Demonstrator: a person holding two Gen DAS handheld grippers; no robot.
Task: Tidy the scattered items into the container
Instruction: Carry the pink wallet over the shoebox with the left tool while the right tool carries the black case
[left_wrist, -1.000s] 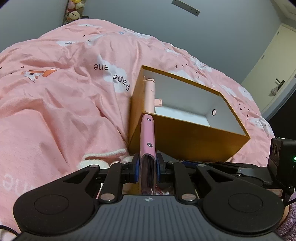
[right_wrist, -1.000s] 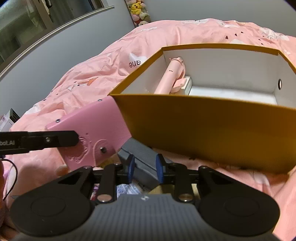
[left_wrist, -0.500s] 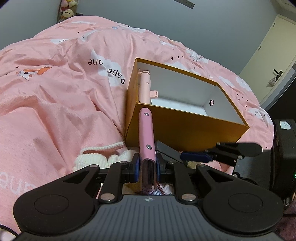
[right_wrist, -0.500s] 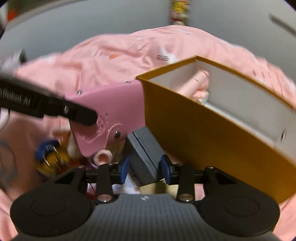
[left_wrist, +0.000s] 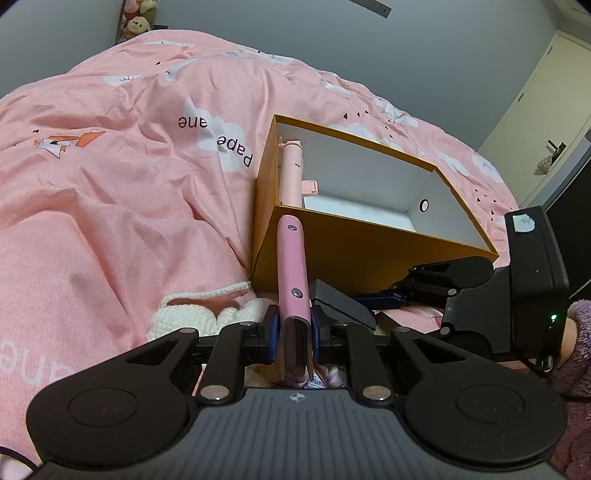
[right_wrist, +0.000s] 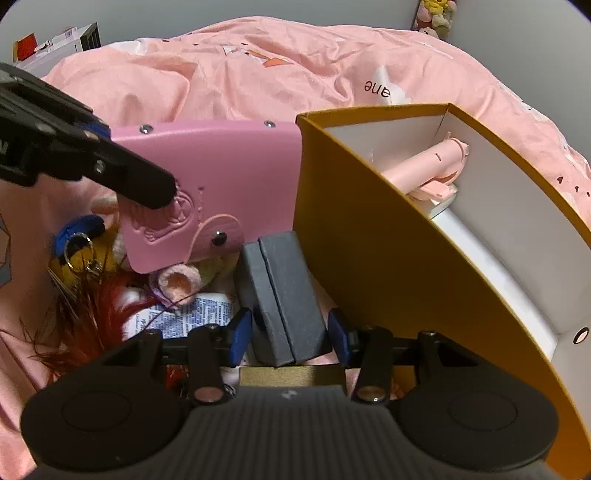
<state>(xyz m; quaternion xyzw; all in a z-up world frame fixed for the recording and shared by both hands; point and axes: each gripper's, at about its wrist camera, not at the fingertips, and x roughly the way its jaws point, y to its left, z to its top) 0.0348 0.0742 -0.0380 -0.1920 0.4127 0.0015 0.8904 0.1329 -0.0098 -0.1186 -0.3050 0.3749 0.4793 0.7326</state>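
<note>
Your orange box (left_wrist: 354, 254) sits open on the pink bed cover (left_wrist: 110, 206), and a pale pink stick-shaped gadget (left_wrist: 290, 177) already lies inside along one white wall. Just outside its near wall lie the loose items: a dark grey case (right_wrist: 284, 299), a crocheted piece (right_wrist: 179, 282), a printed packet (right_wrist: 199, 317), a blue keyring (right_wrist: 75, 236) and some red feathers (right_wrist: 99, 314). Only your right wrist view shows that clutter and the broad face of the pink wallet (right_wrist: 221, 177); your left wrist view sees the wallet edge-on, plus white knitting (left_wrist: 192, 314) beside the box. Your left gripper (left_wrist: 293, 334) has its jaws nearly together, clamped on the wallet's lower end, the wallet leaning up toward the box corner. Your right gripper (right_wrist: 290, 334) has its jaws opening, the grey case between them with a gap at each pad, so nothing is gripped.
</note>
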